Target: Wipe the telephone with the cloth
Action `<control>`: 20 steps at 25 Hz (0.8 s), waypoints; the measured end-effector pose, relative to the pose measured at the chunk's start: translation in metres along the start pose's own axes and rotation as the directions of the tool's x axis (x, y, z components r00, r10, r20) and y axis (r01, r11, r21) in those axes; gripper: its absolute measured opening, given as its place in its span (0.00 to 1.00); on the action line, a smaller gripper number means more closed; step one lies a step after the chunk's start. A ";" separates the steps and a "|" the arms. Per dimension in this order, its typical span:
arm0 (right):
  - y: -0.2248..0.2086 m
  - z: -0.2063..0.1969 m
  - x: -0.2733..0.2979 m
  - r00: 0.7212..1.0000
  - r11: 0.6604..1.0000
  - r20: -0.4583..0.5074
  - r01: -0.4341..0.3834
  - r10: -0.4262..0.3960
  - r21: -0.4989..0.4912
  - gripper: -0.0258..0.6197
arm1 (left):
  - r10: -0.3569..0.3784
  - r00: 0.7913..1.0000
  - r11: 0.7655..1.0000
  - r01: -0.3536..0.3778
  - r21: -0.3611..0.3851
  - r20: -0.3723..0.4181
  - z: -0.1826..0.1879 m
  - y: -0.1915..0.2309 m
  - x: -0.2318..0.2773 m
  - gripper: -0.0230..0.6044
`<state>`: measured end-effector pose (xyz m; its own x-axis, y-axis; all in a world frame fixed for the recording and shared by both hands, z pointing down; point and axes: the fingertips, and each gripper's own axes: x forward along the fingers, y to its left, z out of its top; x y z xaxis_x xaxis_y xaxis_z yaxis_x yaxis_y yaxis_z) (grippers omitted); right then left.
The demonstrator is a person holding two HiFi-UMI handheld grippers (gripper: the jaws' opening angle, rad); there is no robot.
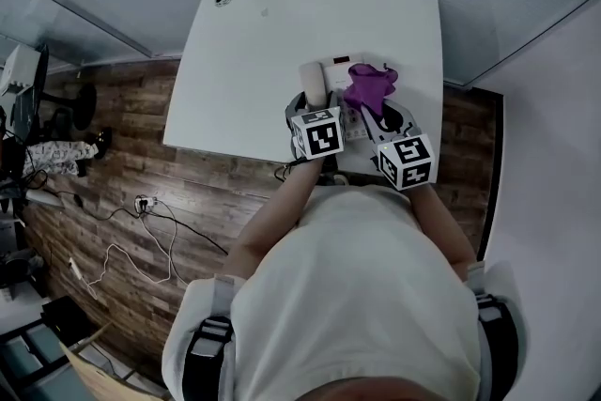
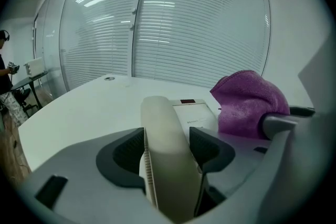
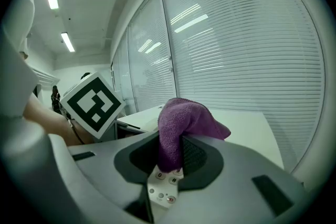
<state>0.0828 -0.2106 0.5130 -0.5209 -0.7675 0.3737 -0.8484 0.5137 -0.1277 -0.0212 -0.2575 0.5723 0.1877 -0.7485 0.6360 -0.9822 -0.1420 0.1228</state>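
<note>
- Left gripper: jaws spread wide, with the handset running lengthwise between the pads. It looks unclamped, with a sliver of gap at the right pad.
- Right gripper: jaws closed on a fold of the purple cloth. Most of the cloth bunches up above and ahead of the jaws.
- Telephone base: just ahead and right of the left jaws. Its keypad is directly under the right jaws. The phone sits on the white tabletop.
- Risk: nothing pins the phone, so wipe pressure from the right could skid the base across the tabletop.
- Risk: any sideways drift of the left jaws would nudge the loose handset off its seat.
- Risk: the cloth is pinched by a narrow fold, so drag over the keys could pull it free.
- Risk: the cloth sits above the jaw tips, so bare tips may reach the keypad first and press keys.
</note>
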 end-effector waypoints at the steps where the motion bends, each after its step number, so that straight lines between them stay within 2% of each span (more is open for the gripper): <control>1: 0.000 0.001 0.001 1.000 1.000 -0.001 -0.001 0.001 -0.004 0.18 | 0.010 1.000 1.000 -0.010 0.004 -0.006 0.000 0.000 0.001 0.48; 10: -0.004 -0.001 0.003 1.000 1.000 -0.004 0.004 -0.004 -0.015 0.18 | 0.050 0.999 0.999 -0.050 -0.010 -0.002 -0.003 0.001 0.003 0.44; 14: 0.002 0.002 0.002 1.000 1.000 -0.002 0.001 -0.001 -0.022 0.18 | 0.019 1.000 0.999 -0.019 -0.044 -0.002 -0.002 0.005 -0.001 0.43; 20: 0.001 0.003 0.001 1.000 1.000 0.007 -0.004 0.005 -0.026 0.18 | -0.066 0.998 0.988 0.067 -0.142 0.016 -0.001 0.005 -0.006 0.42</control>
<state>0.0807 -0.2121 0.5107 -0.5254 -0.7677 0.3669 -0.8434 0.5267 -0.1057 -0.0268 -0.2532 0.5700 0.2516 -0.7476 0.6147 -0.9572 -0.0984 0.2722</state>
